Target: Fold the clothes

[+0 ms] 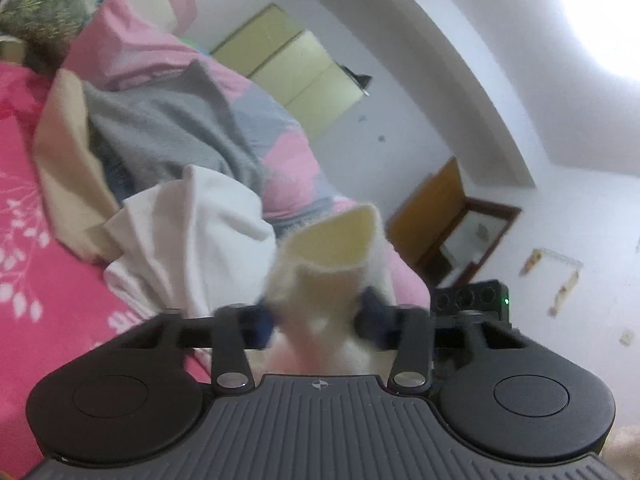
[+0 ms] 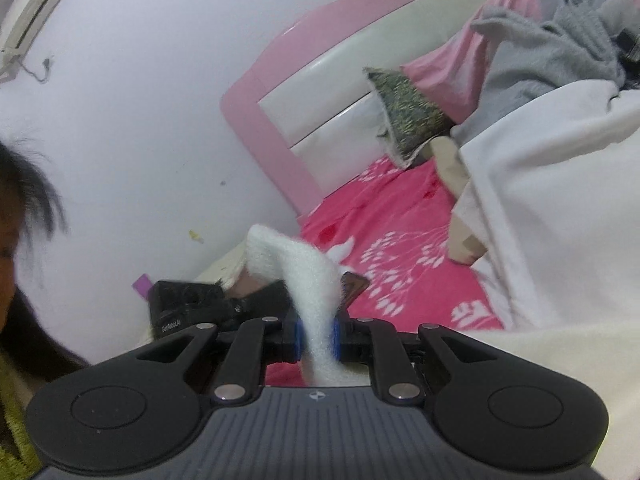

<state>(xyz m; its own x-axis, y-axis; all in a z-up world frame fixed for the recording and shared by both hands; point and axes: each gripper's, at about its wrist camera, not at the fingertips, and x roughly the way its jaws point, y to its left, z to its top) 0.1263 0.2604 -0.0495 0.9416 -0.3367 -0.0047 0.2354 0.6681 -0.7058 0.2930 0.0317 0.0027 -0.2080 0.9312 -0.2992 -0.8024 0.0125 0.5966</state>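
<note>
My left gripper is shut on a fold of a fuzzy cream-white garment, which sticks up between the blue pads and is blurred. My right gripper is shut on another part of the same fuzzy white garment, which arches up and left from the pads. Both grippers are raised above a bed with a pink floral sheet. A pile of other clothes lies on the bed: a white piece, a grey sweater and a beige piece.
A pink and white headboard and a green patterned pillow stand at the bed's head. A pink and grey quilt lies behind the pile. The other gripper's body shows low left. A person's head is at the left edge.
</note>
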